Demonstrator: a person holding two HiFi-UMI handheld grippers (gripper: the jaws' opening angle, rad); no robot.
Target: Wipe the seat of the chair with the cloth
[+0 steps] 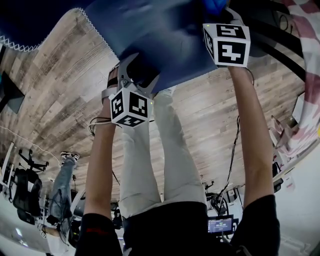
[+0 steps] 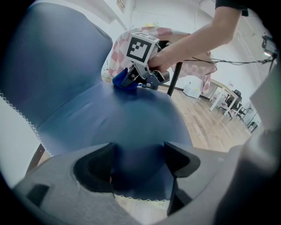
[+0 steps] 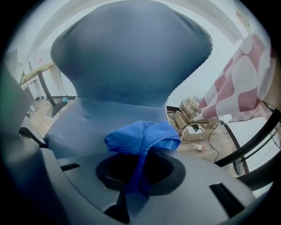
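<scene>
The chair has a dark blue seat (image 1: pixel 165 45) (image 2: pixel 131 118) (image 3: pixel 88 127) and a wide blue backrest (image 3: pixel 131 57) (image 2: pixel 48 66) with white zigzag trim. A bright blue cloth (image 3: pixel 140 138) (image 2: pixel 123 81) (image 1: pixel 215 5) is bunched up on the seat near the backrest. My right gripper (image 3: pixel 138 176) (image 2: pixel 140 77) (image 1: pixel 215 10) is shut on it and presses it down. My left gripper (image 2: pixel 138 165) (image 1: pixel 134 70) is at the seat's front edge. Its jaws stand apart, with the trimmed edge showing in the gap between them.
A red-and-white checked cloth (image 1: pixel 305 30) (image 2: pixel 193 66) (image 3: pixel 246 88) hangs just to the chair's right, over a black frame (image 3: pixel 250 140) (image 2: pixel 173 81). Cables and a small box (image 3: pixel 189 114) lie on the wood floor (image 1: pixel 60 90). My legs (image 1: pixel 150 165) stand before the seat.
</scene>
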